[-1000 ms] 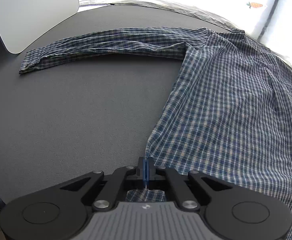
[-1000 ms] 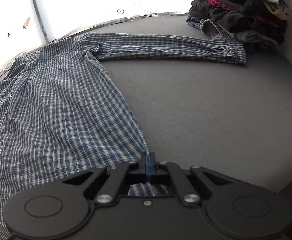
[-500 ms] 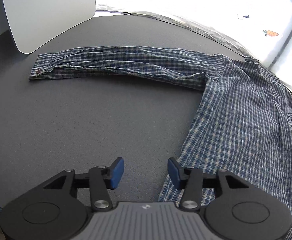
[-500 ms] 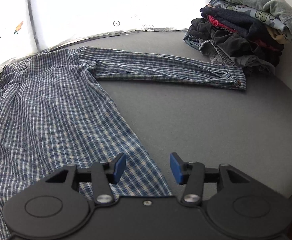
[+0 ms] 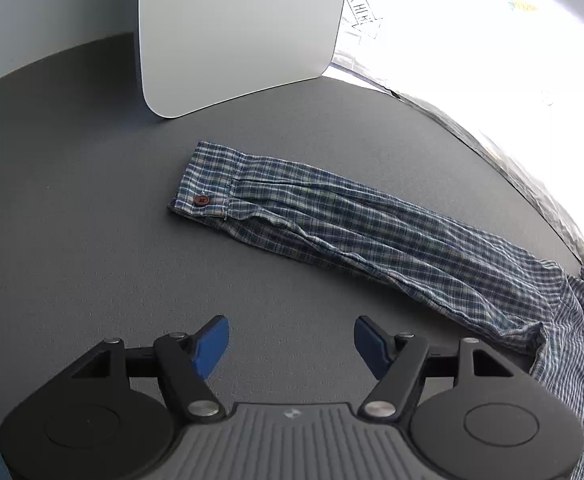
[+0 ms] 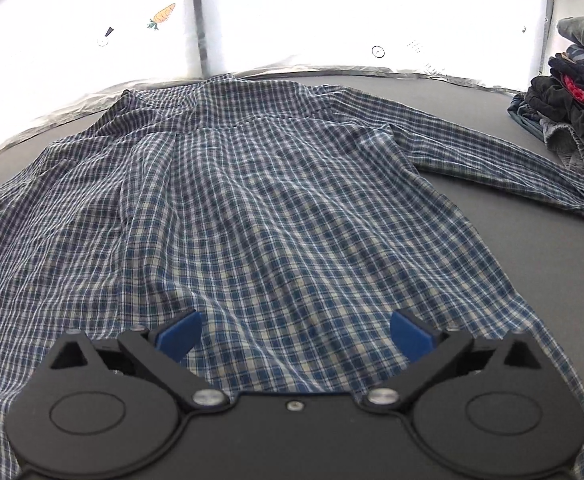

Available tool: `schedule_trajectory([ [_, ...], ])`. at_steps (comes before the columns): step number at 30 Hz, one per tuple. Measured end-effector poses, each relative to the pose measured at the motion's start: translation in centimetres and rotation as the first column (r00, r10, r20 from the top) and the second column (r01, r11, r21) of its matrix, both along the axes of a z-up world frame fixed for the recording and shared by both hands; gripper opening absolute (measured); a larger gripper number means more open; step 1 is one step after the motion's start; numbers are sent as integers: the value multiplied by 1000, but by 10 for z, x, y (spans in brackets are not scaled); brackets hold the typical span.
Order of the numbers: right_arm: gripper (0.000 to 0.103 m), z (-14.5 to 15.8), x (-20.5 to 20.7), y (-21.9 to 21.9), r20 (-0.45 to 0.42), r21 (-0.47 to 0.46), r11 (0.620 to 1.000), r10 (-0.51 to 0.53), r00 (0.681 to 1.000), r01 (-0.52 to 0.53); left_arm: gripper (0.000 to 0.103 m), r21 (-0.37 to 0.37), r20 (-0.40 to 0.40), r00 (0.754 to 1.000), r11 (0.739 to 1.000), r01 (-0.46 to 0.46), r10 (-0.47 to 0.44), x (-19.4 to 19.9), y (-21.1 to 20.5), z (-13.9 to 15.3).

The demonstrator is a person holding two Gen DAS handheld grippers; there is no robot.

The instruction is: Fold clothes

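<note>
Camera arrangement: two wrist-mounted fisheye views, angled downward over the grey table [image 5: 92, 200].
Left view faces a sleeve [image 5: 351, 224]; right view looks close along the plaid shirt [image 6: 272, 200]. Both share shirt and table.

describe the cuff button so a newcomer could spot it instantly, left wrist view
Start at the grey tabletop, where a plaid shirt sleeve stretches out below the white panel. At the sleeve's free end is the cuff. On it sits the button, small, round, reddish-brown, the only non-plaid spot there.
</note>
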State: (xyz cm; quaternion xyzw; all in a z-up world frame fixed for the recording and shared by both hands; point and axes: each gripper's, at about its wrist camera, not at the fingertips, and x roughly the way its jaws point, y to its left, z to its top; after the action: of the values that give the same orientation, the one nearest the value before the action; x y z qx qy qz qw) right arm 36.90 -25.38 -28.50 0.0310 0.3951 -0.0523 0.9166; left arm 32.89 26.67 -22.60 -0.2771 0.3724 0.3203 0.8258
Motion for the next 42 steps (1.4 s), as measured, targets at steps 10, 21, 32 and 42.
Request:
schedule_trajectory([
  [10,103,-29,72,52,49,-3,1000,6,999,-6,79,-62,72,975,977,-206,210,21,75,-13],
  [21,103,-35,72,55,110,-14,1000,0,994,1,52,-14,69,974,977,-213,214,26,104,-29],
  [32,103,-35,73,56,118,-13,1000,-10,993,12,11,-198,252,967,980,7,44,34,60,-12],
  [42,103,-34,76,55,93,-3,1000,-18,995,18,30,-280,495,721,696,661,-485,102,-89,31],
])
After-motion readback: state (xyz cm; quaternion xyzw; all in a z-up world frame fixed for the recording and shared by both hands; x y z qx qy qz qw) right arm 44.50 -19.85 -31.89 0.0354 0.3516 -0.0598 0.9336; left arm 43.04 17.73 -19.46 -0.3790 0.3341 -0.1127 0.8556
